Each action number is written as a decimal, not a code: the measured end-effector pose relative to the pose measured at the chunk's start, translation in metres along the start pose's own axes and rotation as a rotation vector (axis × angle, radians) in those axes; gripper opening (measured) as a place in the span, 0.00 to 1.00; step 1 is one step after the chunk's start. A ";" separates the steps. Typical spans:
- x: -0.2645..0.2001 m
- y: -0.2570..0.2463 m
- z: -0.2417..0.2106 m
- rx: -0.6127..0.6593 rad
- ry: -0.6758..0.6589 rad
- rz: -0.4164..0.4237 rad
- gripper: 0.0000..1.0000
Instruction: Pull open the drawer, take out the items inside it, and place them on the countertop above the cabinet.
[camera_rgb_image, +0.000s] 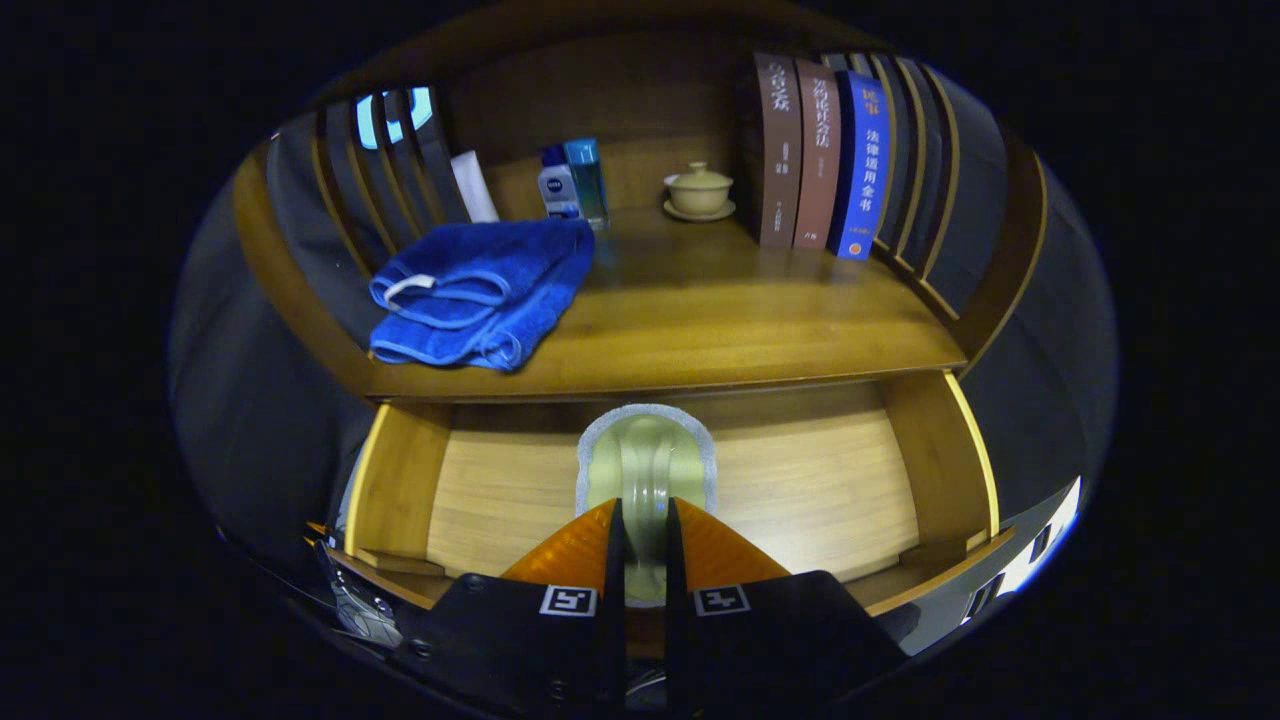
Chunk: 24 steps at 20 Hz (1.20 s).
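Open wooden drawer (800, 480), gripper (645, 525) jaws clamped on green brush (645, 465)

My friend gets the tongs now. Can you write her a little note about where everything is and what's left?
Tongs: closed on the greenish folded thing, both fingers pressing its raised middle fold.
Drawer: already pulled open; the greenish thing is still inside, low near the drawer floor.
Countertop: the blue towel lies there already, with bottles, a lidded cup and books further back.
Left: lift the greenish thing out and set it on a bare part of the countertop.
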<state>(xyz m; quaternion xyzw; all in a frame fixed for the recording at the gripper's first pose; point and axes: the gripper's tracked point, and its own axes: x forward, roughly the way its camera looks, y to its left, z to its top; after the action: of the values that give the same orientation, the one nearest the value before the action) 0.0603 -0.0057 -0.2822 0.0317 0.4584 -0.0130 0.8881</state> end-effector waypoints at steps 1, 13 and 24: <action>-0.003 -0.001 0.011 0.002 -0.029 0.001 0.21; 0.057 -0.002 0.146 -0.006 -0.122 -0.010 0.21; 0.115 -0.006 0.165 0.006 -0.045 -0.047 0.31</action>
<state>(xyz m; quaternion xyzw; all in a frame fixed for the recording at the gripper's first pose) 0.2610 -0.0226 -0.2811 0.0233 0.4388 -0.0361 0.8976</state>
